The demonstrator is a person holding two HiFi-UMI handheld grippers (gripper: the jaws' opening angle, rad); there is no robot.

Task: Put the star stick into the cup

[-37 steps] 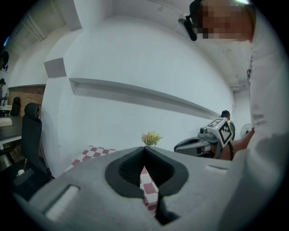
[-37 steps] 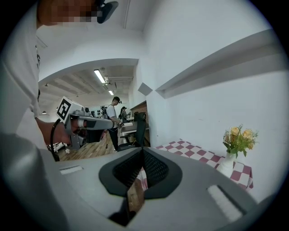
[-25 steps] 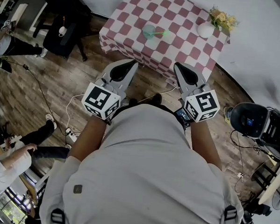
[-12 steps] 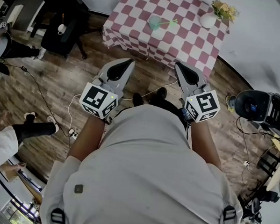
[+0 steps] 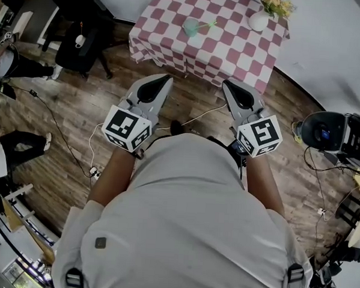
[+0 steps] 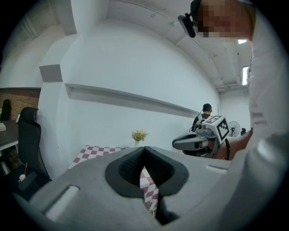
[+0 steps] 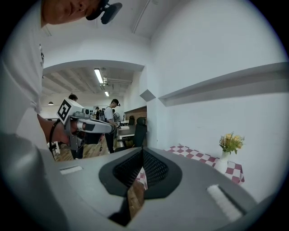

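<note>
A: Status on the tongs?
B: Both pressed together, nothing in either. left gripper (image 5: 165, 79): tips meet in its own view, only checkered cloth shows through the slot behind them. right gripper (image 5: 230, 84): same, tips touching, floorboards and a bit of cloth behind.
A: Where are they vs the table?
B: Both short of the table (image 5: 233, 50), off its near edge, over the wood floor (image 5: 188, 105). Side by side, apart from each other, both pointing at the table. Left one lines up with the table's near-left part, right one with its near-right corner.
A: Cup?
B: cup (image 5: 190, 28), teal, on the table, in its left half, about mid depth. Well apart from both grippers.
A: Star stick?
B: star stick (image 5: 205, 25), green, thin. Runs from the cup toward the table's right side, star end away from the cup. Too small to tell if the other end sits inside the cup or just rests against it.
A: Anything else on the table?
B: White vase (image 5: 258, 20) with yellow flowers (image 5: 273, 4) at the far-right corner. Shows in both gripper views too.
A: Around the table?
B: Black chair (image 5: 77, 44) off its left side. White cable (image 5: 196, 118) on the floor in front of the near edge, between the grippers.
</note>
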